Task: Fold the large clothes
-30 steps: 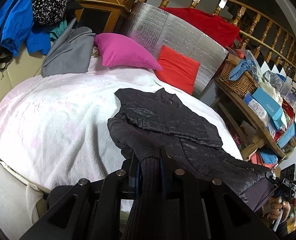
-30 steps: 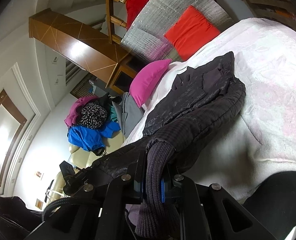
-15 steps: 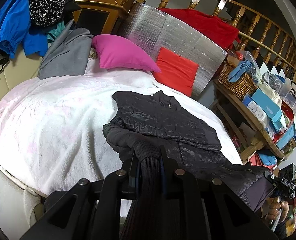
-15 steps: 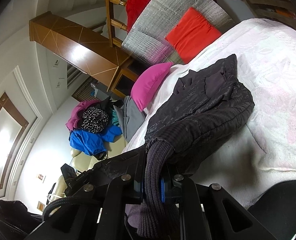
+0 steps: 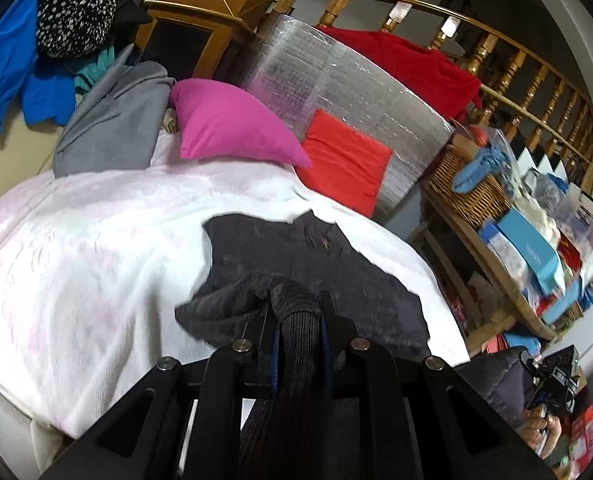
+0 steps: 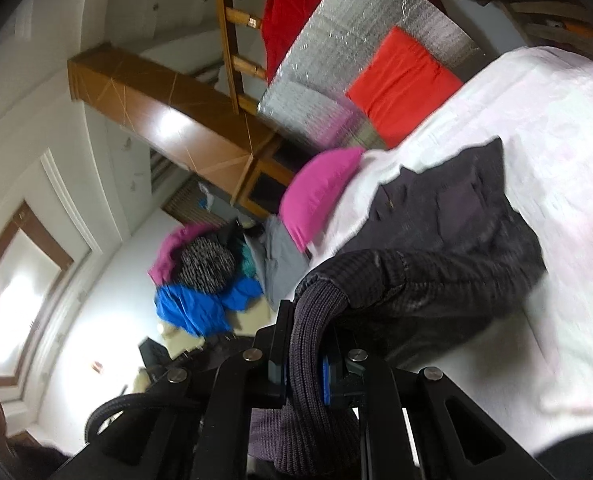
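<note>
Dark jacket (image 5: pixel 316 264) on the bed (image 5: pixel 96 248), ribbed hem pinched at two points and drawn toward the near edge.

Held by the knit band on purpose, it seems: left gripper (image 5: pixel 298 332) clenched on one bunch of ribbing, right gripper (image 6: pixel 310 356) clenched on another (jaws nearly closed, only the thick knit between the pads), so the hem can be carried as one straight edge, probably for a fold over the body. Collar end lying flat toward the far side, near the pink pillow (image 5: pixel 232 124) and red cushion (image 5: pixel 344 160); lower part lifted and rumpled between the grips. Shell quilted and faintly shiny, hem coarse and stretchy, blanket pale, fleecy, softly embossed. Likely to sag in the middle unless kept taut.
</note>
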Demonstrator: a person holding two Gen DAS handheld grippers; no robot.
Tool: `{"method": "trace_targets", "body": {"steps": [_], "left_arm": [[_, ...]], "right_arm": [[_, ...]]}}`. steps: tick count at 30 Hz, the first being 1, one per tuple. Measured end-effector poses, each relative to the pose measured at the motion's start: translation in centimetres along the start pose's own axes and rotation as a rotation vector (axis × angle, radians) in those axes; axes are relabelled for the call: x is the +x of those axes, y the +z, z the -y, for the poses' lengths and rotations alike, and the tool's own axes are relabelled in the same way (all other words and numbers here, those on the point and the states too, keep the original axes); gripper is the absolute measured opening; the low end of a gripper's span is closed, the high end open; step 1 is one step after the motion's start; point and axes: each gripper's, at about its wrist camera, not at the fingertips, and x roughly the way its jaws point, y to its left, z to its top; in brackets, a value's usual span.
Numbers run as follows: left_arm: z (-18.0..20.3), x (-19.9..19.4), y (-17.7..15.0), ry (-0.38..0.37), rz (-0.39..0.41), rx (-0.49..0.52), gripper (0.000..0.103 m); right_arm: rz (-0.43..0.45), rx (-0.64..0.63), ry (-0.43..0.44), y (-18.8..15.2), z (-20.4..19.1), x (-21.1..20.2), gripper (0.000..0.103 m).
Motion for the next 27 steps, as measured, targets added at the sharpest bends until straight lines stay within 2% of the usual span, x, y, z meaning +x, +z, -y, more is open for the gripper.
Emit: {"method": "trace_targets", "body": {"steps": [4, 27], "left_arm": [[-0.1, 0.3, 1.2, 0.008, 0.009, -0.036, 0.017], [0.5, 0.2, 0.6, 0.031, 0.014, -0.026, 0.017]], "right_arm": [[0.035, 0.002, 0.003, 1.7, -0.7, 0.7, 0.012], [0.018, -0.027, -0.003, 1.8, -1.2, 1.1, 0.012]]}}
